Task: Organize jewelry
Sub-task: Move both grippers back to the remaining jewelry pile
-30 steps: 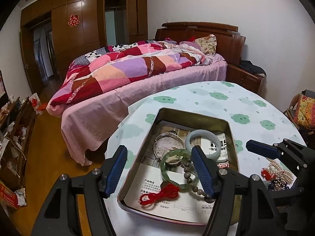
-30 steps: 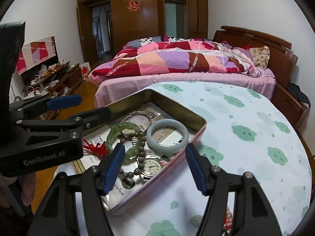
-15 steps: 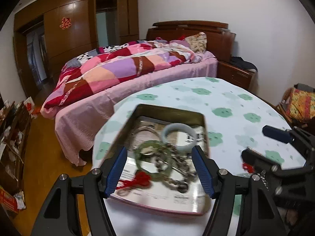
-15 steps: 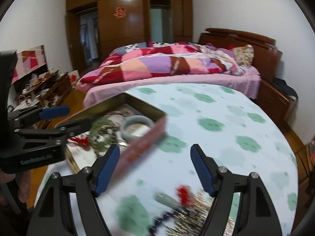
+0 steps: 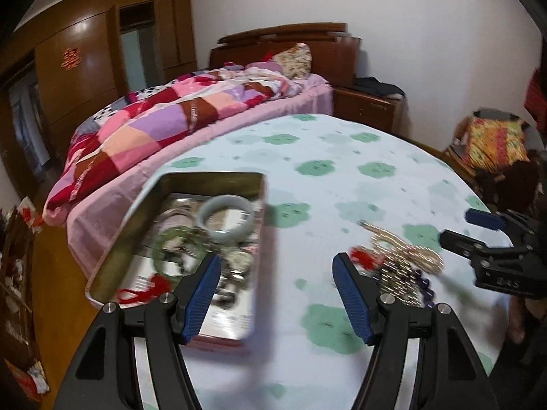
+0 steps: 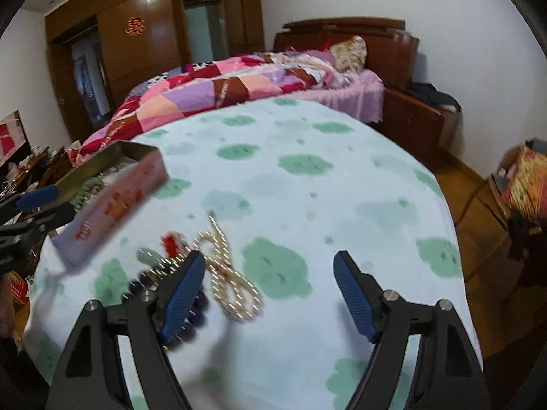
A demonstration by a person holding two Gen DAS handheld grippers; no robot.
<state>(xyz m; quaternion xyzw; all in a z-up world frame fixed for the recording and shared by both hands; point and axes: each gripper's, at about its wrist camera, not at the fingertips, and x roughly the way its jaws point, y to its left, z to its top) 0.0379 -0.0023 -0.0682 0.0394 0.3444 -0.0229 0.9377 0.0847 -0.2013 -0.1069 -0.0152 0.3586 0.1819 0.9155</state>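
Both your views have swung right since a second ago: the tin [image 5: 208,184] now sits left of centre and the loose jewelry pile has come into frame. Your left gripper [image 5: 275,294] is spread wide, holding nothing, above bare tablecloth [image 5: 342,184]. Your right gripper [image 6: 270,290] is likewise wide apart and empty; the gold bead chain [image 6: 225,273] lies just inside its left finger. Dark beads [image 6: 198,307] are partly hidden behind that finger. Farther back, the pale bangle [image 5: 227,217] rests in the tin. Bed [image 6: 239,85] at upper centre.
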